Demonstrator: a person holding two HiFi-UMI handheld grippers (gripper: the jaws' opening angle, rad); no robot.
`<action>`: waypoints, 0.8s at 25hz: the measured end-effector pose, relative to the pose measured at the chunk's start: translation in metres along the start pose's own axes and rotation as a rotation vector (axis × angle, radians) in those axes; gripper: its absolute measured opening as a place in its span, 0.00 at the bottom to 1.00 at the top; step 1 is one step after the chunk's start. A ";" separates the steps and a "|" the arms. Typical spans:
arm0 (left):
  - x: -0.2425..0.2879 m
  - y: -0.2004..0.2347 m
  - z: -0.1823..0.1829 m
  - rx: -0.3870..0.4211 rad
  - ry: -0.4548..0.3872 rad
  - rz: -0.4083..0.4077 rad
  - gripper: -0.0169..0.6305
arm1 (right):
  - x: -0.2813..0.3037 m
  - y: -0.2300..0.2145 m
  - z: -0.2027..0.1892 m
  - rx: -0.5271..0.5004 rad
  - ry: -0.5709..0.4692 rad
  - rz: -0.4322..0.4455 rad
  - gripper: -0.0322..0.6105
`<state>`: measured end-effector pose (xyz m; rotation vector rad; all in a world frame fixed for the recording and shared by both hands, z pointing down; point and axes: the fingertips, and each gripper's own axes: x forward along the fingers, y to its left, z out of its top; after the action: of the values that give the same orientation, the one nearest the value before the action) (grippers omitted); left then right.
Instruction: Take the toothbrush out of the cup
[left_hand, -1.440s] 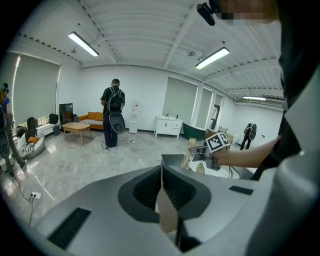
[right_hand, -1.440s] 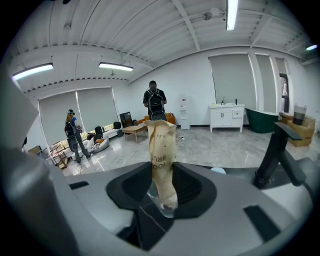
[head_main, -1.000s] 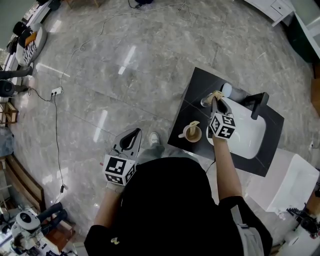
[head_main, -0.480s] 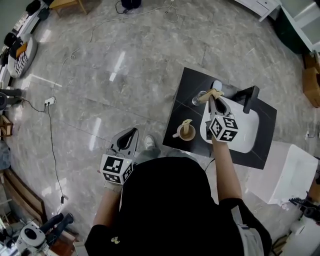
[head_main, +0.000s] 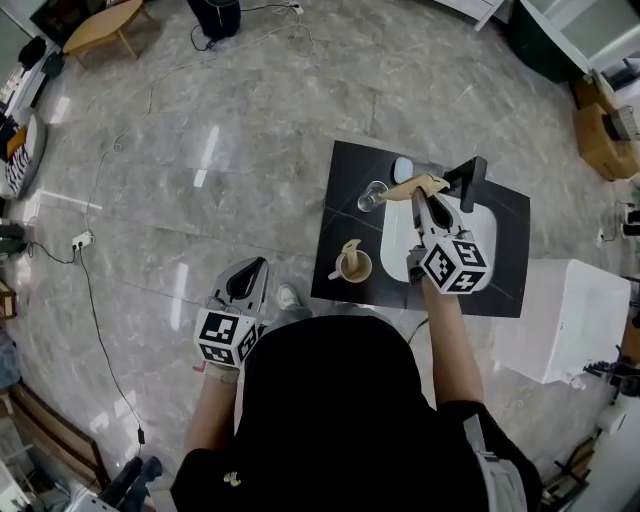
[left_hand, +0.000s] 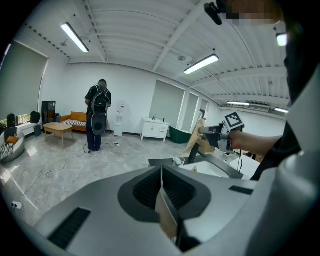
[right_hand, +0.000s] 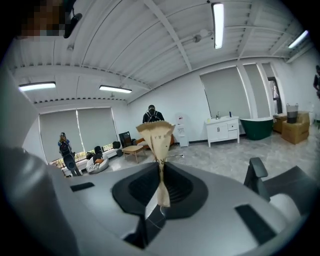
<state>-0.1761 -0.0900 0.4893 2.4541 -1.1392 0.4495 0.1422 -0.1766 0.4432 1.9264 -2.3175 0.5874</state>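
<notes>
Toothbrush (head_main: 418, 185) first: it comes in a tan paper wrap and it is pinched between the jaws of your right gripper (head_main: 420, 196), which are closed tight on it. In the right gripper view the wrap stands nearly upright, with its wide, ragged end above the jaws and its narrow end hanging below them. From the head view it lies at the gripper's tip, slanting across the back of the sink basin (head_main: 398, 240), with its left end close to the clear glass cup (head_main: 372, 196). From overhead you cannot tell whether that end is inside the rim or clear of it; the left gripper view shows it slanted above the counter, near the cup.

Just behind the cup sits a small white rounded object (head_main: 402, 169), and the black faucet (head_main: 467, 180) stands to the right of the toothbrush. Nearer to you, a mug (head_main: 353, 267) stands on the black counter (head_main: 345, 215) with another tan-wrapped item (head_main: 348, 249) sticking out of it.

Your left gripper (head_main: 250, 276) is well apart from all this — out over the marble floor (head_main: 200, 150) to the left of the counter, its jaws together with nothing between them.
</notes>
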 end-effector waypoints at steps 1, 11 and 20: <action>0.003 0.000 0.000 0.002 0.001 -0.008 0.07 | -0.005 -0.001 0.004 0.011 -0.009 -0.002 0.12; 0.026 -0.009 0.002 0.013 0.009 -0.082 0.07 | -0.048 -0.016 0.015 0.040 -0.042 -0.058 0.12; 0.058 -0.037 -0.019 -0.003 0.093 -0.233 0.08 | -0.091 -0.031 -0.008 0.077 -0.021 -0.145 0.12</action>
<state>-0.1142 -0.0972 0.5231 2.4959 -0.8036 0.4832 0.1897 -0.0936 0.4312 2.1222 -2.1733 0.6538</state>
